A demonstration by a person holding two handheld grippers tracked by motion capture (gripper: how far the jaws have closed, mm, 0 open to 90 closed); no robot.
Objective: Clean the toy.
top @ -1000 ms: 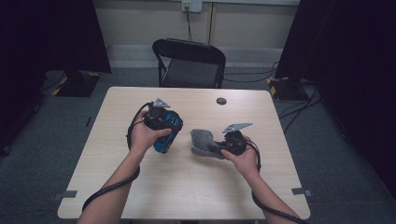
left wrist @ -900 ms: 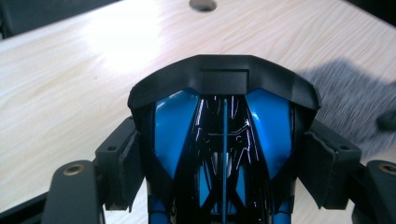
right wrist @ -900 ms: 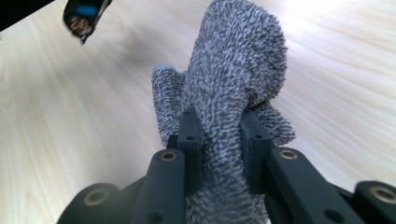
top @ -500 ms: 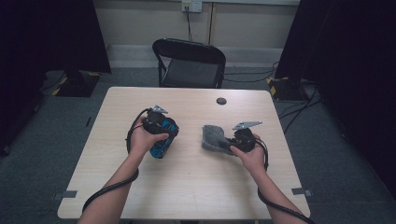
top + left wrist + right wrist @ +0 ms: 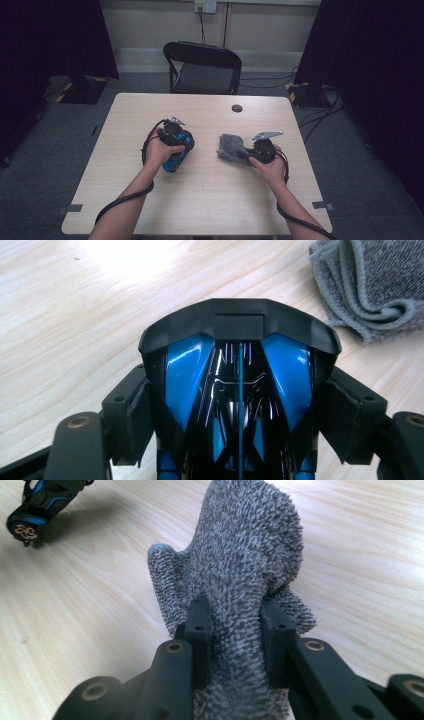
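A blue and black toy car (image 5: 177, 150) is held just left of the table's middle by my left gripper (image 5: 172, 135), whose jaws are shut on its sides. In the left gripper view the car (image 5: 239, 390) sits between the pads (image 5: 135, 415). My right gripper (image 5: 245, 152) is shut on a bunched grey cloth (image 5: 231, 147) that rests on the table right of the middle. The right gripper view has the cloth (image 5: 245, 570) pinched between the fingers (image 5: 200, 630), with the car (image 5: 42, 505) at the top left.
The light wooden table (image 5: 210, 200) has bare room at the front and the far left. A small black round thing (image 5: 237, 108) lies near the far edge. A black folding chair (image 5: 202, 67) stands behind the table. Cables trail from both grippers.
My right gripper has carried the grey cloth to the right, away from the car. The left gripper with the car has stayed nearly in place.
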